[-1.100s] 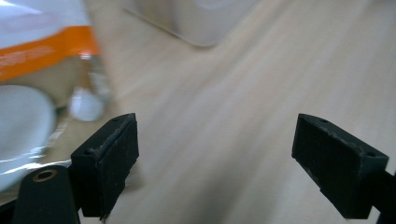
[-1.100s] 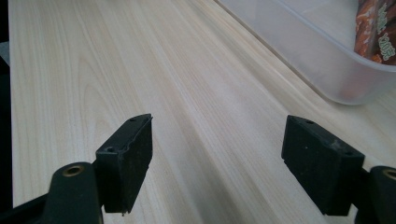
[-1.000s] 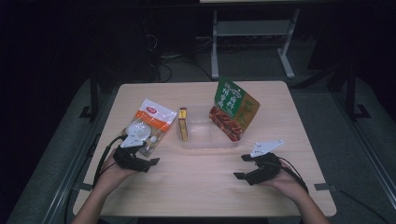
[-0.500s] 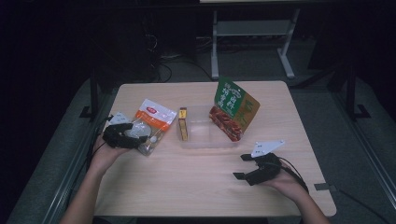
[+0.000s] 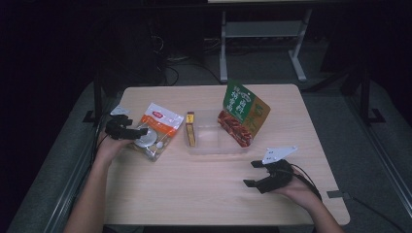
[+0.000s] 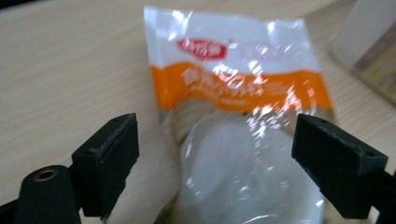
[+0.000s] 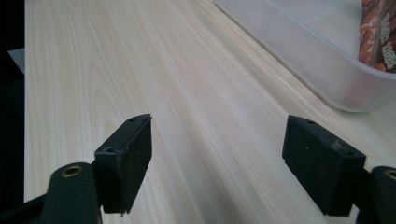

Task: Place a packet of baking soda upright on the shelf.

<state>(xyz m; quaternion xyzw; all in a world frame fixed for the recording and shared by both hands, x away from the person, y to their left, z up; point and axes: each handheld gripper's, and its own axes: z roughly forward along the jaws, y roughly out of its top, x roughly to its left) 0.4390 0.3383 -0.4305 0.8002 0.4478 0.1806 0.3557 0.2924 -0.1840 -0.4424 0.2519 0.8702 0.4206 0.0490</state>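
Left gripper (image 6: 215, 154): jaws spread wide, either side of the orange-and-white plastic snack bag (image 6: 238, 116), not pinching.
Bags: two.
Clear plastic trays (image 5: 214, 141): one.

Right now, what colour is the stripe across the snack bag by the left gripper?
Orange, across the white and clear snack bag; the left gripper view shows it best.

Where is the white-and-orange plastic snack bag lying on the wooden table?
In the high view, the white-and-orange plastic snack bag lies on the table's left side, between the left gripper and the small yellow box.
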